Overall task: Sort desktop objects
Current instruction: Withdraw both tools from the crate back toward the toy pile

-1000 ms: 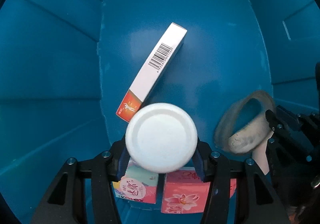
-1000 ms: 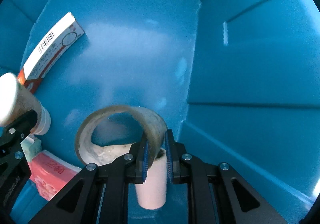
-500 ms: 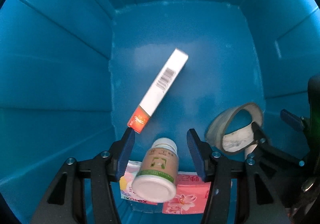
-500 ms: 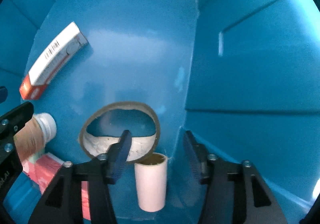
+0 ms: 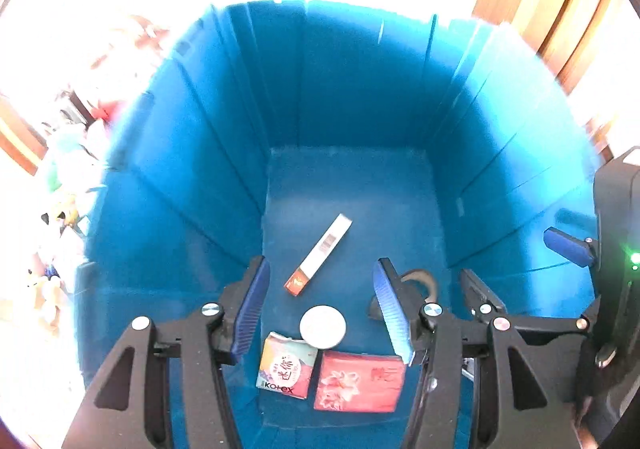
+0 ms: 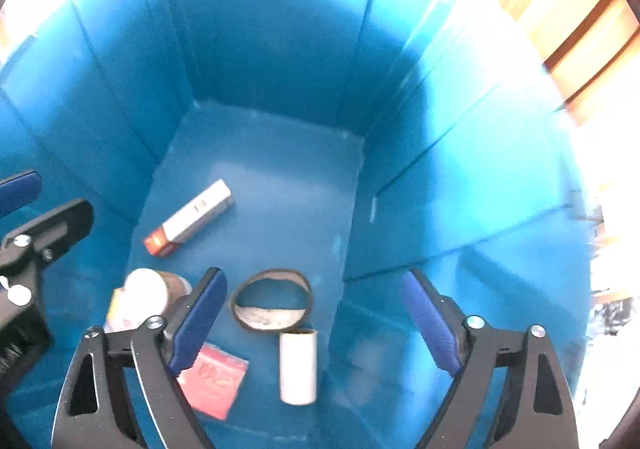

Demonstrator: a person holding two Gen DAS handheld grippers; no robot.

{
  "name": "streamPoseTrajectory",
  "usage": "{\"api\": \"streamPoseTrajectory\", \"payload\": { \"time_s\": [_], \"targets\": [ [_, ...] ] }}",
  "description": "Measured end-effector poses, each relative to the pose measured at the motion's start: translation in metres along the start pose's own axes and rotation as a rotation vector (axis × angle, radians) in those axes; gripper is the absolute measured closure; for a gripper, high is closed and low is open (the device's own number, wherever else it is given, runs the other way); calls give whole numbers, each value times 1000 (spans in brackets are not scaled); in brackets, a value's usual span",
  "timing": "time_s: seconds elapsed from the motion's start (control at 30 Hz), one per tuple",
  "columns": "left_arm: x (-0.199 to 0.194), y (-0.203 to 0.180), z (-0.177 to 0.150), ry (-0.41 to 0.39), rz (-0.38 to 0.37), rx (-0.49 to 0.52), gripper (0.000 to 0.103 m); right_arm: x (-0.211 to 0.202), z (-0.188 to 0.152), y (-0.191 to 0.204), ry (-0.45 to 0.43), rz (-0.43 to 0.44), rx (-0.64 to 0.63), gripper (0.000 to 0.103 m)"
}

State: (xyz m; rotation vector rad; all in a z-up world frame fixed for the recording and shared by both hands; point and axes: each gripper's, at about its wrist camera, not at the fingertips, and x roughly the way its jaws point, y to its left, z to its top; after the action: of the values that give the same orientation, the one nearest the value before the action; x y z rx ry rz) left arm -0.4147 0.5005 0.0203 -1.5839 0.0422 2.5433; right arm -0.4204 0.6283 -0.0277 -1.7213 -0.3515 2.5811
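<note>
**Sorted items inside the blue bin**

A white-capped bottle [image 5: 322, 325] is seen upright on the floor of the blue bin [image 5: 360, 97], beside a Kotex packet [image 5: 285, 365] and red packet [image 5: 358, 381] (a long carton [image 5: 319, 255] lies beyond). A tape ring [image 6: 271, 305] and paper tube [image 6: 298, 365] are nearby. Both left tongs [image 5: 320, 315] and right tongs [image 6: 316, 323] are held wide, empty.

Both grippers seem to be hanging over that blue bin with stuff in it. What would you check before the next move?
1. Left gripper open, holding nothing: ok.
2. Right gripper open, holding nothing: ok.
3. Pill bottle in the blue bin: ok.
4. Tape ring and paper tube on the bin floor: ok.
5. Long box and tissue packs lying flat: ok.
6. Items left outside the bin: cannot tell.
</note>
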Motion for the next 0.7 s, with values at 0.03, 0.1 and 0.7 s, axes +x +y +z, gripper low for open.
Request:
{"api": "streamPoseTrajectory", "payload": {
  "time_s": [0.03,0.1,0.7],
  "targets": [
    [-17,7,-4,-28,-9,-9,49,-10,-4,2,-32,-3,-6,6],
    [-44,18,-15,-108,-23,-23,38,-39,-11,3,-109,4,-14,3],
    [-168,129,-185,-599,235,-371,2,-179,-99,103,-536,287,-111,0]
  ]
}}
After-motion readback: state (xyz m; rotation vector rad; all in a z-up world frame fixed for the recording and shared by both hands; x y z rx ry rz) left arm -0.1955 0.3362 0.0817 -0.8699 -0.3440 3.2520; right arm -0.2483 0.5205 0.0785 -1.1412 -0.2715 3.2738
